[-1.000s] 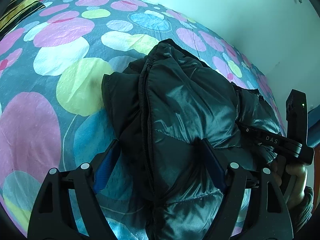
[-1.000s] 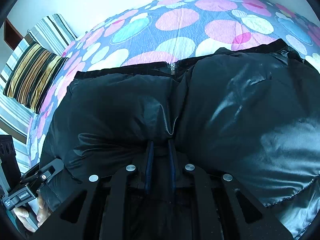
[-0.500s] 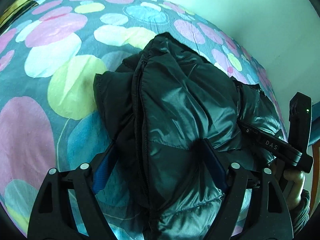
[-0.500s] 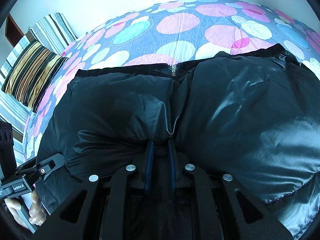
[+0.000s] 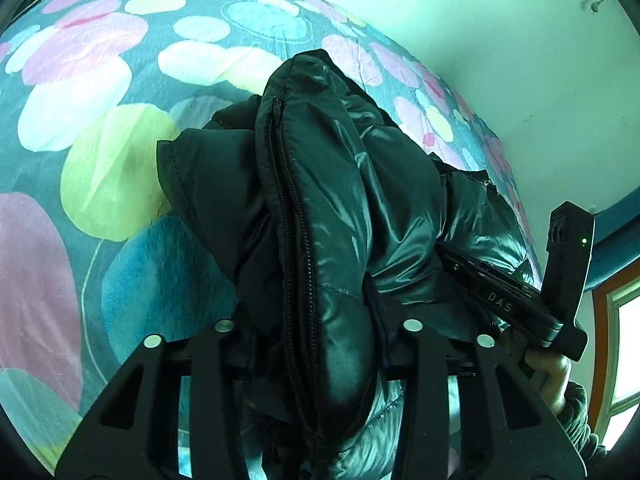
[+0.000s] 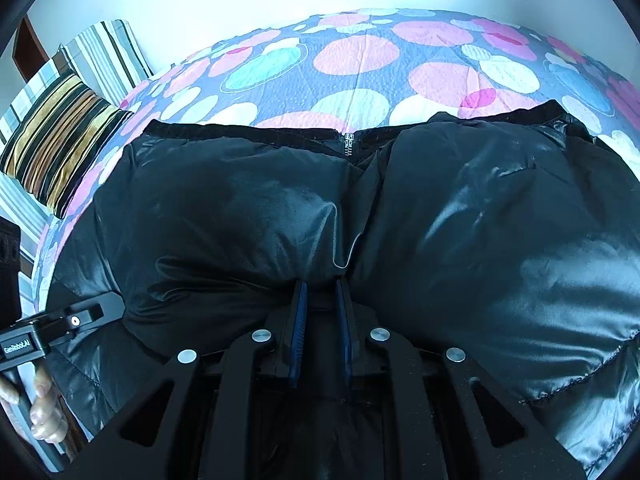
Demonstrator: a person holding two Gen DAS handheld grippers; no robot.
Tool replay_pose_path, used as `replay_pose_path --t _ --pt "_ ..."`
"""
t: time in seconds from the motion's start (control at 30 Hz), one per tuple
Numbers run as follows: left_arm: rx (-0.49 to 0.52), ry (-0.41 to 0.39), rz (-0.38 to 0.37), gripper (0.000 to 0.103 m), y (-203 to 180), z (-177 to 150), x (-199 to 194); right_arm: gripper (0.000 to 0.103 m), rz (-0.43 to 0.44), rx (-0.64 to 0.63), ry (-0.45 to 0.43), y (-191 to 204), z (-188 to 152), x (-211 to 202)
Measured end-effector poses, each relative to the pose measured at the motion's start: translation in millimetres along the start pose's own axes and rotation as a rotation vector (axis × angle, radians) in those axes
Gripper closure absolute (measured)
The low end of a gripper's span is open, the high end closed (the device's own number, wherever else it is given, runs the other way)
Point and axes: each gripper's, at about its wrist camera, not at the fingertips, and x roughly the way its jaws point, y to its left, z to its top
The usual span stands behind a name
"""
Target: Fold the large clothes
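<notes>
A shiny black puffer jacket [image 5: 340, 184] lies bunched on a bed with a spotted cover [image 5: 100, 160]. My left gripper [image 5: 312, 312] is shut on a thick fold of the jacket along its zipper; the fabric hides the fingertips. In the right wrist view the jacket [image 6: 480, 240] fills most of the frame, zipper end at the far hem. My right gripper [image 6: 322, 286] is shut on a fold of the jacket near its middle seam. The right gripper's body [image 5: 520, 300] shows in the left wrist view, at the jacket's right side.
Striped pillows [image 6: 60, 136] lie at the bed's far left. A white wall [image 5: 480, 40] runs behind the bed. A window with an orange frame [image 5: 616, 340] is at the right. The left gripper's handle and hand [image 6: 44, 344] show at lower left.
My left gripper has closed from wide open onto the jacket fold, squeezing it narrow. The right gripper stays clamped on the jacket and has barely moved.
</notes>
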Motion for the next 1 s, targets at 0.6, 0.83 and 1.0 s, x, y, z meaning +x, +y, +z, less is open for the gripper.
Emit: replay_pose_path --t 0.6,0.83,1.0 --pt "0.011 -0.049 0.073 0.069 -22 -2 -18 0.086 0.036 -0.011 -0.035 -1 -37 -40" --pt "0.064 -0.087 0.153 0.071 -53 1 -33 0.086 0.058 0.009 -0.076 -9 -36 -64" --pt "0.105 -0.106 0.208 0.071 -75 4 -37 0.079 0.004 -0.001 -0.131 -18 -39 -84"
